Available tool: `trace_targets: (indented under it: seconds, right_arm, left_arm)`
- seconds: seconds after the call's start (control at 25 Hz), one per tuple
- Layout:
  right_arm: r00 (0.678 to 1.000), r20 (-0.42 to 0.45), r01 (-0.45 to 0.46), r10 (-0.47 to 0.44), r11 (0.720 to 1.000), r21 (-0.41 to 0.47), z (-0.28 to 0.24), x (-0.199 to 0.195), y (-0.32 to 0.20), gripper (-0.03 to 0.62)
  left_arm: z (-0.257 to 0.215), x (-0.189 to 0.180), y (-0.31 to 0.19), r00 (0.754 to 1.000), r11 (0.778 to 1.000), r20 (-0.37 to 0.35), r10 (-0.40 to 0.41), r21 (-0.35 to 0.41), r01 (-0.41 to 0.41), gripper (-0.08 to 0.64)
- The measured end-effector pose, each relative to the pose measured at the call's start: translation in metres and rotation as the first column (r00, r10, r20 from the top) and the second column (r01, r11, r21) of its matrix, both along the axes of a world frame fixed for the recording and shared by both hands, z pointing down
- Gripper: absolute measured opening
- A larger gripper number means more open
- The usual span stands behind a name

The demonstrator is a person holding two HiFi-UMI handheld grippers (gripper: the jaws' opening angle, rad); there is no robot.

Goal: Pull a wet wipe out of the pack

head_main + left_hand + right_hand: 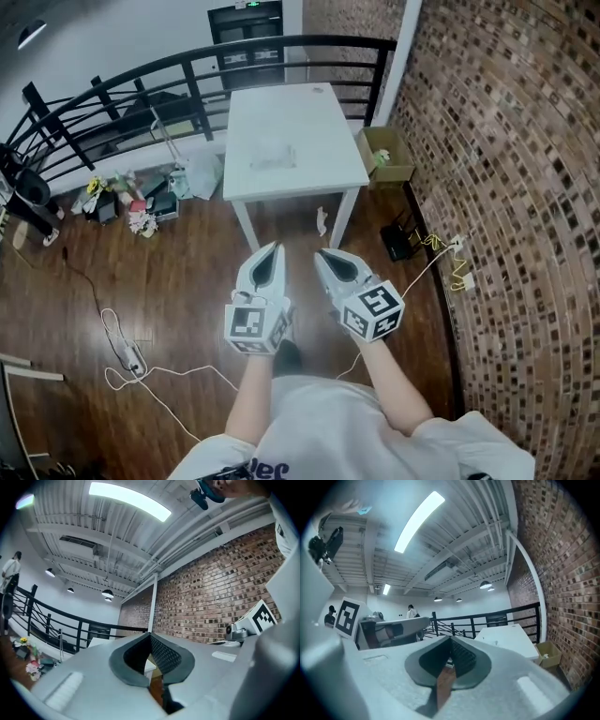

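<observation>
Lying on the table, the pack is beyond both tools.

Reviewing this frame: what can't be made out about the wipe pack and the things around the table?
- Wipe pack on the white table: in the head view it is too small and washed out to tell if it is open or if a wipe sticks out.
- Cardboard box, head view: contents too small.
- White scrap under the table, head view: too small to name.
- Left gripper view: the table is mostly hidden behind the jaws.
</observation>
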State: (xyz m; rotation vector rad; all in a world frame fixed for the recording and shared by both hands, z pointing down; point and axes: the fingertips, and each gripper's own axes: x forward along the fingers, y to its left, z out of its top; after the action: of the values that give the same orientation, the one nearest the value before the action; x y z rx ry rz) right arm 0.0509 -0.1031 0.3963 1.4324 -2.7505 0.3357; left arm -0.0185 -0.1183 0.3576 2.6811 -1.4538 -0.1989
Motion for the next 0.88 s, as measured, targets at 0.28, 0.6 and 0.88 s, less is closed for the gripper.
trace_targets:
  seconds: [0.28,0.6,0.88]
  right_arm:
    - [1.000,-0.020,-0.017,0.017,1.000,0.020,-0.019,-0.035,-0.144,-0.011]
    - [0.997,-0.053,0.052,-0.054,0.998,-0.039,0.034,-0.034,-0.252,-0.011]
    - [0.987,-0.098,0.113,-0.125,0.986,-0.121,0.082,0.046,-0.381,-0.009]
  left_arm:
    - [-0.017,-0.046,-0.150,1.000,1.000,-0.011,0.002,0.012,-0.002,0.015]
    - [0.047,-0.054,-0.251,0.998,0.995,0.039,-0.043,-0.093,0.047,0.015]
    - [0.109,-0.035,-0.359,0.997,0.977,0.064,-0.042,-0.206,0.054,0.015]
